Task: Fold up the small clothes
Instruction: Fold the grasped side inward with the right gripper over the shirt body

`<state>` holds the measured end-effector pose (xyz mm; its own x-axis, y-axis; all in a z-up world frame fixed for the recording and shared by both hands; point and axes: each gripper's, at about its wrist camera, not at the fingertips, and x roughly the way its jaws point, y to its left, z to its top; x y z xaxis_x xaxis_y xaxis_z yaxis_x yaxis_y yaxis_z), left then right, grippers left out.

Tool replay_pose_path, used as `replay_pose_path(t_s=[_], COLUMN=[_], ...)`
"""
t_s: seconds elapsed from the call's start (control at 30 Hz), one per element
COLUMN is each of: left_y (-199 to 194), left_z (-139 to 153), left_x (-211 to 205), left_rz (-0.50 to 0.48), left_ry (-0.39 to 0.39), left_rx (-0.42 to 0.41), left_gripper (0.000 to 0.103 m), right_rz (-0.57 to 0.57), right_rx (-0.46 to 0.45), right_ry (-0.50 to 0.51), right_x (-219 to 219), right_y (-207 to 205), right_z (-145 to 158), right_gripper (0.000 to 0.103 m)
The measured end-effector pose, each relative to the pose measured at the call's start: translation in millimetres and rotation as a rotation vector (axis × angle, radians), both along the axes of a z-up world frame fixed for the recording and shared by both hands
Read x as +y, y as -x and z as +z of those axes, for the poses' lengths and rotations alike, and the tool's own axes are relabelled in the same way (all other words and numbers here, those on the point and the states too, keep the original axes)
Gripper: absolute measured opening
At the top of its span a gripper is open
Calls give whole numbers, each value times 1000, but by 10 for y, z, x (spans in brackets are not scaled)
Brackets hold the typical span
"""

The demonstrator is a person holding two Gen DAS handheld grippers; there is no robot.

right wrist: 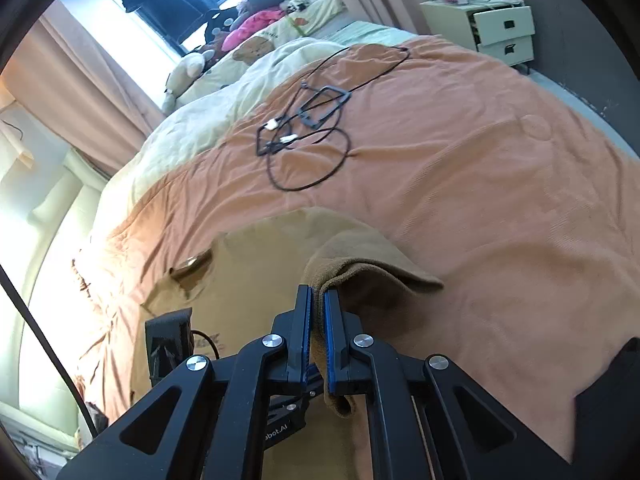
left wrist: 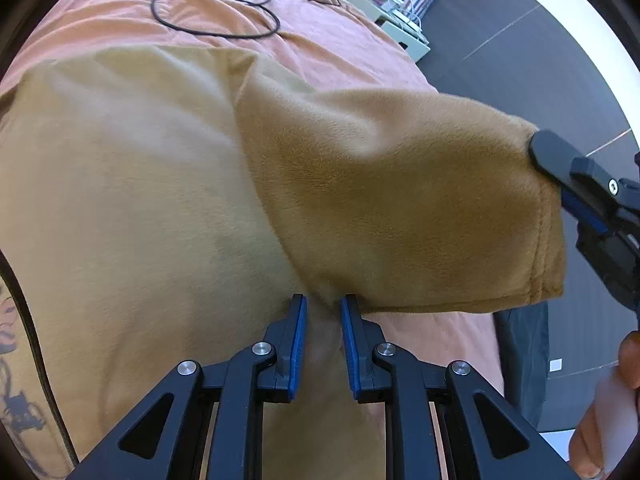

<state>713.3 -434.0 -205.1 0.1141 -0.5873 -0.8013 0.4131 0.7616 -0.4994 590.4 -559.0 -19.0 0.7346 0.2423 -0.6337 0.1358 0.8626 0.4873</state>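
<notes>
Fingers of the left gripper (left wrist: 323, 308) sit nearest, parted a little around a bunched ridge of the tan fleece garment (left wrist: 140, 200) — whether they truly pinch it I cannot tell. Just beyond, a darker flap of the same garment is lifted off the orange bedspread (left wrist: 320, 40), its hemmed corner clenched in the right gripper (right wrist: 317, 300); in the right wrist view cloth fills the narrow gap between those blue pads. Most of the garment lies flat on the bed. Likely the left end marks the crease while the right carries the flap across — a fold under way. Farther up the bedspread lies a loose black cable (right wrist: 308, 160), with pale drawers (right wrist: 504, 32) beyond the bed.
</notes>
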Motion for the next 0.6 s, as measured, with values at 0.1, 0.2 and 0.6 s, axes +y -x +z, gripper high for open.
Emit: replay_pose_path(t_s=[0.1,0.2,0.6], left_y=[-1,-27,-80], left_z=[106,210,562], left_x=[142,317,1133], left_rz=[14,41,135], left_ry=[-10,-11,-56], left_rx=[-19,-26,-70], left_gripper=[19,19,19], right_rz=[10,16,46], right_rx=[-1,1,14], right_ry=[-6,-21,-48], right_x=[68,126,533], right_y=[3,8,-128], right_z=[29,31,-29], right_gripper=[3,3,3])
